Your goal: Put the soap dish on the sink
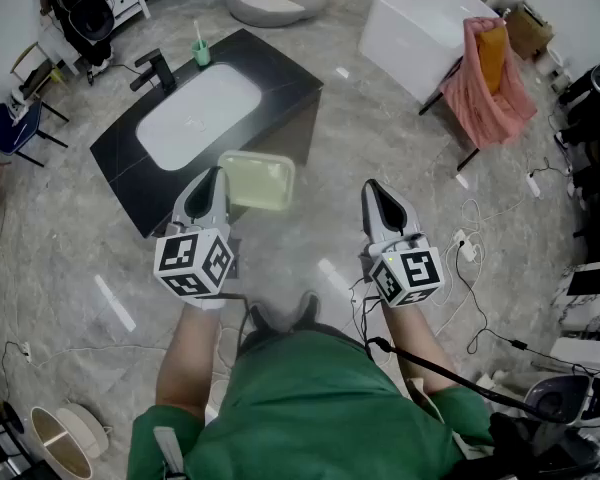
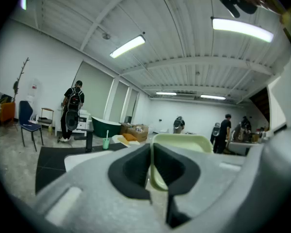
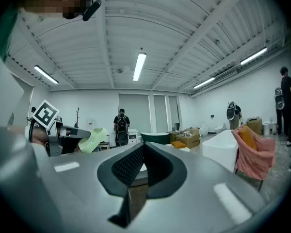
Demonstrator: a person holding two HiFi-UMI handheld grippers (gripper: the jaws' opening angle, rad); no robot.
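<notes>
My left gripper [image 1: 218, 176] is shut on the rim of a pale green soap dish [image 1: 257, 181], which hangs in the air over the floor just in front of the sink's near corner. In the left gripper view the soap dish [image 2: 180, 142] stands edge-on between the closed jaws of the left gripper [image 2: 152, 164]. The sink is a white basin [image 1: 198, 115] set in a black countertop [image 1: 286, 80] with a black tap [image 1: 158, 68]. My right gripper [image 1: 378, 196] is shut and empty, to the right of the dish; in its own view the right gripper [image 3: 143, 159] sees the dish [image 3: 93, 139] at left.
A green cup [image 1: 201, 51] with a toothbrush stands on the countertop behind the basin. A white bathtub [image 1: 426, 34] and a pink cloth on a rack [image 1: 492, 83] are at the right. Cables [image 1: 475, 238] lie on the floor. People [image 2: 73, 111] stand in the background.
</notes>
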